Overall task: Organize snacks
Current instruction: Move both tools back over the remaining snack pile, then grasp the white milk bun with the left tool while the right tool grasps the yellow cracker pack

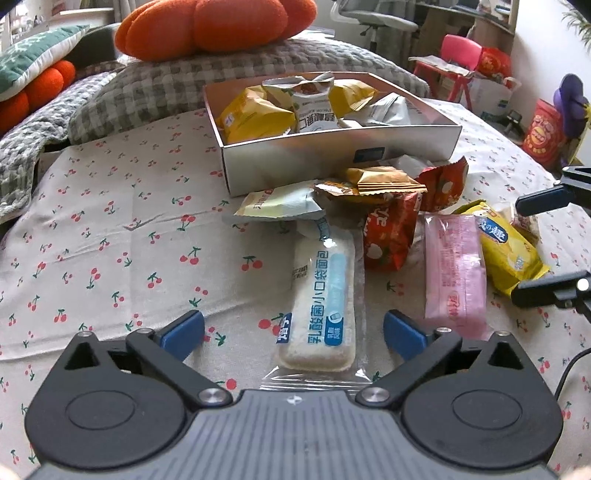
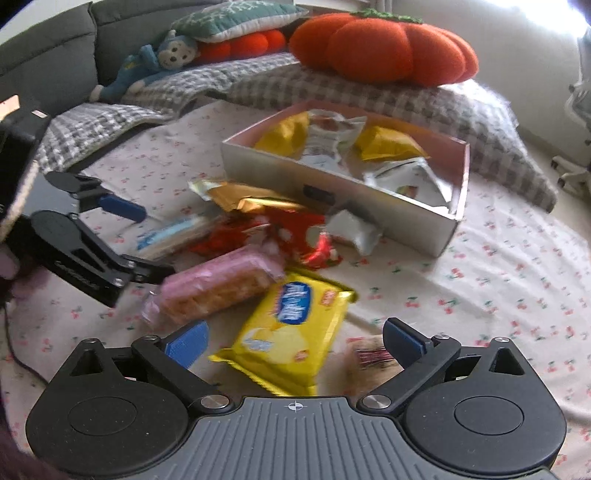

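Observation:
A silver box (image 1: 295, 155) holds several snack packs; it also shows in the right wrist view (image 2: 369, 206). Loose snacks lie in front of it on the cherry-print cloth. My left gripper (image 1: 293, 334) is open, its fingers on either side of a long white-and-blue bread pack (image 1: 321, 302). My right gripper (image 2: 295, 341) is open around a yellow biscuit pack (image 2: 291, 332), which also shows in the left wrist view (image 1: 509, 251). A pink wafer pack (image 1: 454, 273) lies between the two packs and shows in the right wrist view (image 2: 214, 288) too. Red packs (image 1: 391, 236) and gold packs (image 1: 384, 181) sit near the box.
Orange pumpkin cushions (image 1: 214, 26) and grey checked pillows (image 1: 147, 88) lie behind the box. A blue plush toy (image 2: 147, 66) rests by the sofa back. A small brown pack (image 2: 373, 362) lies by my right finger. A pink chair (image 1: 458, 55) stands far right.

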A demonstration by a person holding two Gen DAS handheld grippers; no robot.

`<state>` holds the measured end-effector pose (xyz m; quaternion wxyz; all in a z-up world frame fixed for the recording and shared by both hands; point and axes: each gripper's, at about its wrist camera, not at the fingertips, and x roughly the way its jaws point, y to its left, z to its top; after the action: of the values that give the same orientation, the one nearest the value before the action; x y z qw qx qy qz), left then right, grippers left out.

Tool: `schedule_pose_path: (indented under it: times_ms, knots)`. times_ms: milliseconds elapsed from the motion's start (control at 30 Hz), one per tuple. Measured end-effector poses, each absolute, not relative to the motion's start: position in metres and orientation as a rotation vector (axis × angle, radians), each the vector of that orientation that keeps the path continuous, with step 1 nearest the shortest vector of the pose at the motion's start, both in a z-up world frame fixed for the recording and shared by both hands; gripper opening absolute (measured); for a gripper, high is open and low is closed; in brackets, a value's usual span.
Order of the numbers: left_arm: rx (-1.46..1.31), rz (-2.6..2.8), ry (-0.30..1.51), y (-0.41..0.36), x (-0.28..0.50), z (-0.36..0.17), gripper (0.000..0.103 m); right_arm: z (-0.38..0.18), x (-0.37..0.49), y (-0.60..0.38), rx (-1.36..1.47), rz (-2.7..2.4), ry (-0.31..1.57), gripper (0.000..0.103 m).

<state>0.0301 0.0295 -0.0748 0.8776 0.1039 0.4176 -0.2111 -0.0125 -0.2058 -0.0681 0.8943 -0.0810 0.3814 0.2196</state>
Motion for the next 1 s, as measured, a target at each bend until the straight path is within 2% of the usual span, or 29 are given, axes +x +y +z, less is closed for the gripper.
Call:
schedule_pose_path:
  times_ms: [267,333,400,533,767,1000]
  knots:
    - [0.215,-0.441,0.876,0.03,0.032,-0.074,0.103,-0.073,-0.016,-0.193,-0.2,0.475,0.778,0.096]
    - [0.215,-0.438,0.88,0.029,0.033,-0.074,0.103,-0.072,-0.018,-0.192,-0.204,0.469,0.764,0.087]
    - [0.215,-0.433,0.884,0.029,0.034,-0.074,0.103,-0.071,-0.018,-0.193,-0.193,0.467,0.769,0.072]
    - [0.215,-0.434,0.885,0.029,0.034,-0.073,0.103,-0.071,-0.016,-0.194,-0.174,0.472,0.779,0.066]
    - [0.215,-0.445,0.875,0.029,0.035,-0.069,0.083,-0.076,-0.01,-0.198,-0.182,0.443,0.795,0.058]
    - [0.213,-0.452,0.866,0.027,0.037,-0.066,0.063,-0.081,-0.005,-0.205,-0.168,0.41,0.817,0.057]
